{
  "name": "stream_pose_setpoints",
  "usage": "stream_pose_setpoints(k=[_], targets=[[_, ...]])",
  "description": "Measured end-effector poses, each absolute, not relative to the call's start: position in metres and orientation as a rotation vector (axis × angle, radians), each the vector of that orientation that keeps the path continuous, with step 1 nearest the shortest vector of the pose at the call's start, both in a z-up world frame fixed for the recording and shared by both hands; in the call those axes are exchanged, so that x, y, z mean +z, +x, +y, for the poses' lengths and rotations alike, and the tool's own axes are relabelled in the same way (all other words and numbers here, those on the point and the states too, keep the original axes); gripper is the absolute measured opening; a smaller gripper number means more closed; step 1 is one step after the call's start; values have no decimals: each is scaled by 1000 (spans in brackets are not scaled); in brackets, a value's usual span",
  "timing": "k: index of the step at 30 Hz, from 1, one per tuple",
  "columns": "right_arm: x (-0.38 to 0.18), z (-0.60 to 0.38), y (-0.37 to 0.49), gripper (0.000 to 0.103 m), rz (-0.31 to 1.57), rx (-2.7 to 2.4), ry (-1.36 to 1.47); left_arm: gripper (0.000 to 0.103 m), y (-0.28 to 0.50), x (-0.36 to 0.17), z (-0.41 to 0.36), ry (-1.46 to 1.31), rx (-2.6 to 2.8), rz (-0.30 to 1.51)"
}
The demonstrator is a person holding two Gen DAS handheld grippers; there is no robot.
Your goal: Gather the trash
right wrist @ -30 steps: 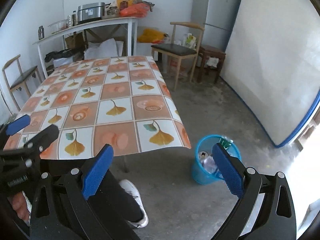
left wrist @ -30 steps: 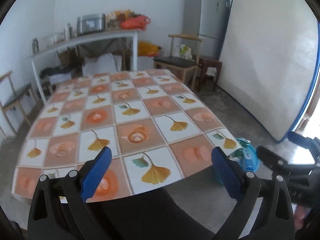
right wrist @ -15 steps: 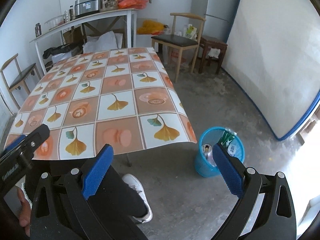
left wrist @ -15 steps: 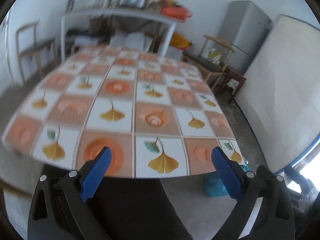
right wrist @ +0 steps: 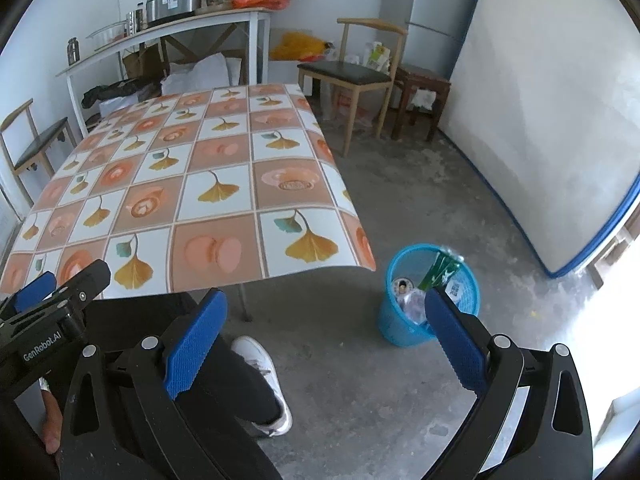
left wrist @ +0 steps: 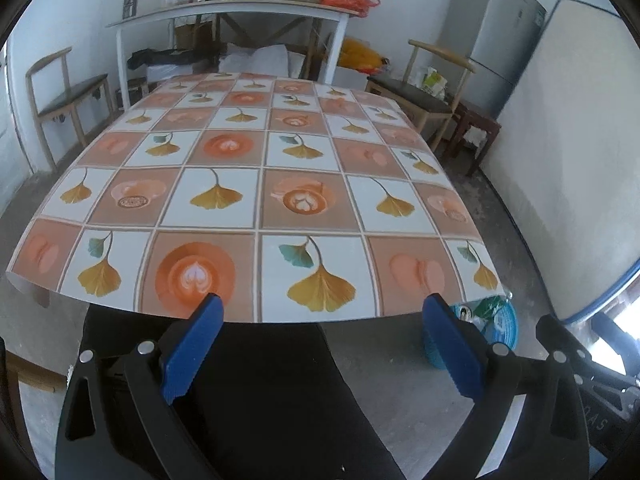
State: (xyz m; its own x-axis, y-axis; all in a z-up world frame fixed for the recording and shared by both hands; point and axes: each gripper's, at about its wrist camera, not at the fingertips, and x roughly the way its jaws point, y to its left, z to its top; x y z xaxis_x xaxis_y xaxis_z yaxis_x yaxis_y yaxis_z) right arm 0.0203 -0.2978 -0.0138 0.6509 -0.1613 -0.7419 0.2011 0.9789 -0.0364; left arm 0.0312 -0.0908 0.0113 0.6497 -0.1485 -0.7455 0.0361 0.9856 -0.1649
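My left tool is wide open and holds nothing. My right tool is wide open too, with nothing between its blue pads. I hold both low, over my lap, because there is nothing to grab just now. My black trousers and one white shoe show under the right tool, so I think I am sitting at the near edge of the surface.

The surface has a cloth with orange squares and yellow leaves on it. I see no trash on it at all.

The trash is in the blue bin. The bin stands on the floor, just beside the right near corner of the surface, close to my right tool. That spot makes it easy to drop things in. A can, a green wrapper and some clear plastic are inside it.

Farther off are a chair, a side table full of stuff, and a fridge. I think my job is about done.
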Motion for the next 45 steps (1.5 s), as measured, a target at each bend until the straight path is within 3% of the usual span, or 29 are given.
stream_pose_setpoints(k=[45], targets=[[-23, -320, 4, 95, 794, -197, 126, 98, 28, 18, -124, 21, -144, 870]])
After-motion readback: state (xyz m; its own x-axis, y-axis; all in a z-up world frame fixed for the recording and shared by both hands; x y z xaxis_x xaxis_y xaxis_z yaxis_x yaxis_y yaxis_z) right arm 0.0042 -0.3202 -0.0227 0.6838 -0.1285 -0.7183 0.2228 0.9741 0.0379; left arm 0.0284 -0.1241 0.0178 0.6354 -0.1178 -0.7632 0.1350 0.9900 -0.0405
